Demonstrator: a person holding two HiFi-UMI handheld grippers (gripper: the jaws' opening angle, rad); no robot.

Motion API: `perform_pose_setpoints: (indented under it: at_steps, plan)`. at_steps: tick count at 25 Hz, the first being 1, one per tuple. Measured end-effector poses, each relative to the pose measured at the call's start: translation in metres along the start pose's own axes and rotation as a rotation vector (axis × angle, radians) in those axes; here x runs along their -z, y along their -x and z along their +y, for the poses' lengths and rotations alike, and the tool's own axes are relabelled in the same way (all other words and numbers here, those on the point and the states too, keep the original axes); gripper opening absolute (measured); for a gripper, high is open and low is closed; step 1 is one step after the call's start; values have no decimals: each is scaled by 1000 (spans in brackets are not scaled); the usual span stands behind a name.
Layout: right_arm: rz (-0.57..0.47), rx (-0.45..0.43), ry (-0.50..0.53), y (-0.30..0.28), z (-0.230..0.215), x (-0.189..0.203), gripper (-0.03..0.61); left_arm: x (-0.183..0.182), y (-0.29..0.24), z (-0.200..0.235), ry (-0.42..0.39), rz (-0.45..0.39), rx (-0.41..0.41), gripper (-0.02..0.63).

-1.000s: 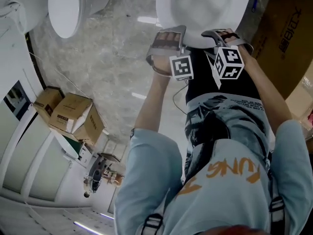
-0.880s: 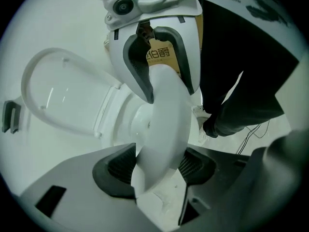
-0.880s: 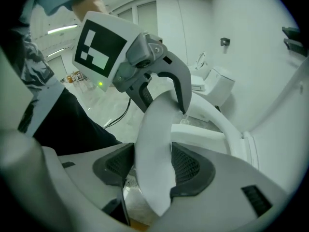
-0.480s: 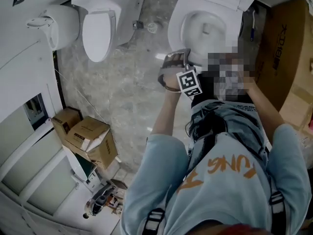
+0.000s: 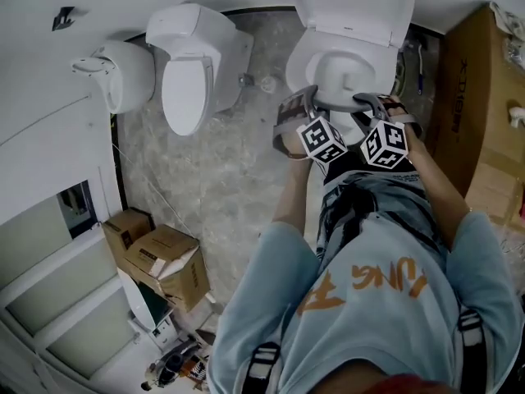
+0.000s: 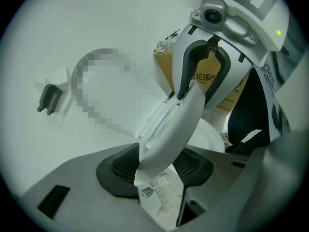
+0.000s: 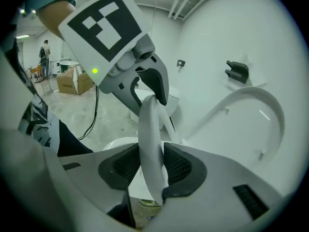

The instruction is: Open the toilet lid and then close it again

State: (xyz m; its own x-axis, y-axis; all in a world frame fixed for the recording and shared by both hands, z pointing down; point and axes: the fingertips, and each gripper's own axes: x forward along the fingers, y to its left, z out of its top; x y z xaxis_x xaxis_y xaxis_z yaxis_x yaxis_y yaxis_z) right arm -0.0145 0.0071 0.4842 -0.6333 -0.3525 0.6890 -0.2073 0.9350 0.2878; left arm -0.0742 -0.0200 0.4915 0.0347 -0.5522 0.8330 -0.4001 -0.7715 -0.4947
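You hold the white plastic toilet lid [image 5: 344, 66] by its front rim with both tools. Your left gripper [image 5: 305, 97] is clenched on the rim's left part and your right gripper [image 5: 369, 98] on its right part, the two close side by side. Both sets of jaws have just been closing. In each gripper view the thin white rim runs between the dark ribbed pads [image 7: 178, 166], and they press on it from both sides.

The lid is tilted. Its front edge is up in your grippers and its hinge end sits back at the white cistern [image 5: 353, 2] against the rear wall. Your marker cubes face up toward your head.

A second white toilet [image 5: 189, 89], lid down, stands to the left along the same wall. The grey marbled floor [image 5: 213, 179] lies between it and you. Brown cardboard boxes [image 5: 160, 265] sit at the floor's left edge behind you. A large brown cardboard box [image 5: 476, 105] stands just right of your toilet.
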Motion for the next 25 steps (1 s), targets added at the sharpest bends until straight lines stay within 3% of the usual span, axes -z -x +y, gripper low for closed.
perform_pose_setpoints:
  at_steps: [9, 15, 21, 25]
  plan:
    - [-2, 118, 27, 28, -75, -21, 127, -48, 13, 72, 19, -35, -93, 212]
    - [-53, 202, -2, 38, -120, -25, 120, -81, 9, 103, -108, -89, -116, 167]
    - [-87, 306, -66, 45, -165, -28, 117, -106, 2, 136, -200, -118, -119, 164]
    - [-105, 383, -103, 43, -200, -28, 107, -122, -7, 158, -291, -151, -164, 165]
